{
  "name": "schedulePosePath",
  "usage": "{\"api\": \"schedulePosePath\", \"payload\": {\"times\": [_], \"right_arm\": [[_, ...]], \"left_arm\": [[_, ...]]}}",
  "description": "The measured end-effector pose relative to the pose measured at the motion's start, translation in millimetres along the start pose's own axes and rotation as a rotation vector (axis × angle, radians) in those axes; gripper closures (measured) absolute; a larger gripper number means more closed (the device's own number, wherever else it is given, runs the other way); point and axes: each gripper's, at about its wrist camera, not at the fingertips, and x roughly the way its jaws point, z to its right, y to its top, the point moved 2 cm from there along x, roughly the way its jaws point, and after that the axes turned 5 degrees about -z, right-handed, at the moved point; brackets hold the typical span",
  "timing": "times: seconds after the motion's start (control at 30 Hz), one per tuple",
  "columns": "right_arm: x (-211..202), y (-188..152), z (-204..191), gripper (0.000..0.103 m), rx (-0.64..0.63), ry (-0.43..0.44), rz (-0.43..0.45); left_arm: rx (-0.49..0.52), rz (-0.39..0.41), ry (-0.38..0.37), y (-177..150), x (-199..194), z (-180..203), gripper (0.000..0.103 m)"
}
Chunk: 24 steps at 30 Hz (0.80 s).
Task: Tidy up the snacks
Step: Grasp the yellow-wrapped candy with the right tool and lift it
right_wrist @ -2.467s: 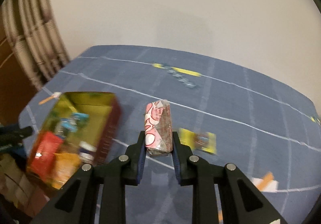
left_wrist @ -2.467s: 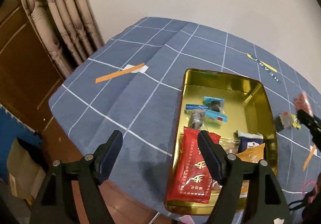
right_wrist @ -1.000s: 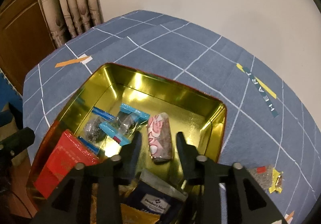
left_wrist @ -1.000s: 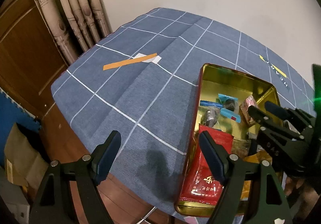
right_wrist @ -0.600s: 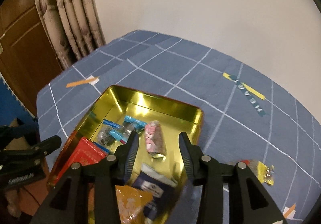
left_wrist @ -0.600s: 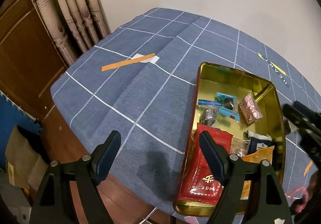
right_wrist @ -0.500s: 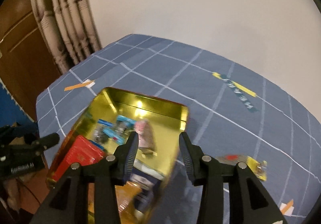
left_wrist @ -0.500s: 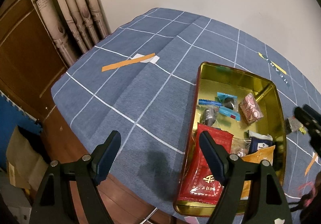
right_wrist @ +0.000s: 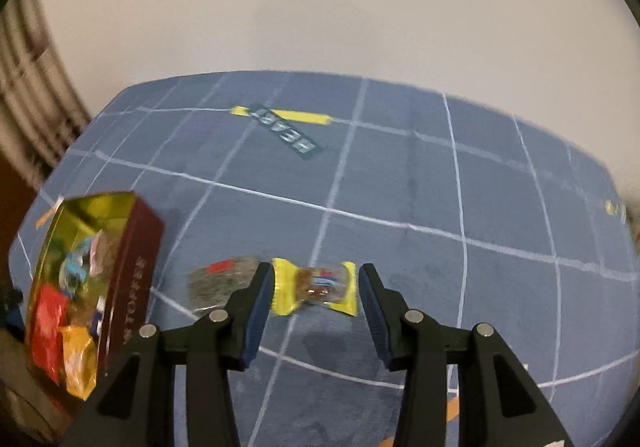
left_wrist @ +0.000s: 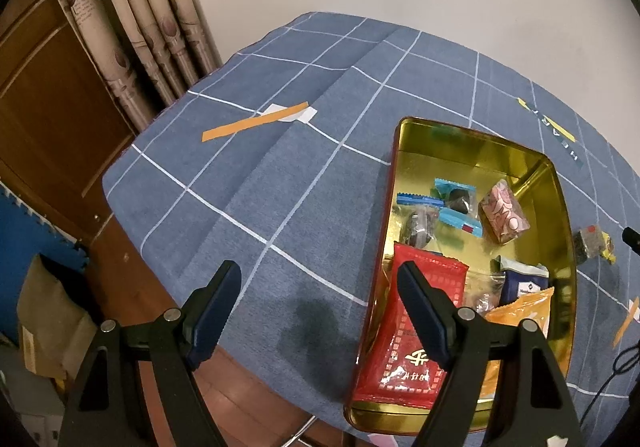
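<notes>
A gold tin (left_wrist: 558,183) with dark red sides (right_wrist: 136,267) stands on the blue checked cloth and holds several snacks: a pink wrapped cake (left_wrist: 503,218), blue-ended candies (left_wrist: 456,203), a red packet (left_wrist: 408,343), a navy packet (left_wrist: 524,283) and an orange one (left_wrist: 520,307). A yellow-ended snack (right_wrist: 316,287) lies on the cloth right of the tin, next to a grey-brown packet (right_wrist: 220,283). My right gripper (right_wrist: 316,289) hovers over the yellow snack, open, nothing held. My left gripper (left_wrist: 316,287) is open and empty at the tin's near left corner.
An orange tape strip (left_wrist: 254,121) lies on the cloth at the far left, a yellow and dark label (right_wrist: 286,127) farther back. Curtains (left_wrist: 132,7) and a wooden door stand left of the table edge. More orange tape (left_wrist: 626,321) sits near the right.
My right gripper let go of the pink cake inside the tin, then swung right out of the tin to above the yellow snack. The left gripper stayed put.
</notes>
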Motion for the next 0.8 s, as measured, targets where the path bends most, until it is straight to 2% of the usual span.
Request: {"api": "schedulePosePath", "payload": {"times": [0.13,0.23,0.33,0.47,0.6,0.8], "right_arm": [[17.2,12.3,8.4,0.058,0.116,-0.019,-0.079],[29.4,21.8,5.7,0.058,0.14,-0.027,-0.13],[40.6,25.1,-1.4,0.058,0.129,-0.046,-0.165],[51.7,29.8,-9.4,0.058,0.094,-0.131,-0.188],[61.3,28.7,-10.3,0.058,0.079,-0.171,-0.225],[50.5,9.0,0.0,0.058,0.055,-0.146,-0.239]], "left_arm": [[0.003,-0.006,-0.004,-0.1,1.4,-0.2,0.025],[0.003,-0.009,-0.008,0.1,2.2,-0.5,0.025],[-0.001,-0.01,-0.018,0.4,2.1,-1.0,0.026],[0.004,-0.021,-0.027,0.5,3.4,0.8,0.026],[0.004,-0.021,-0.029,0.2,3.7,1.0,0.026],[-0.001,-0.027,-0.042,1.2,3.6,2.7,0.026]]}}
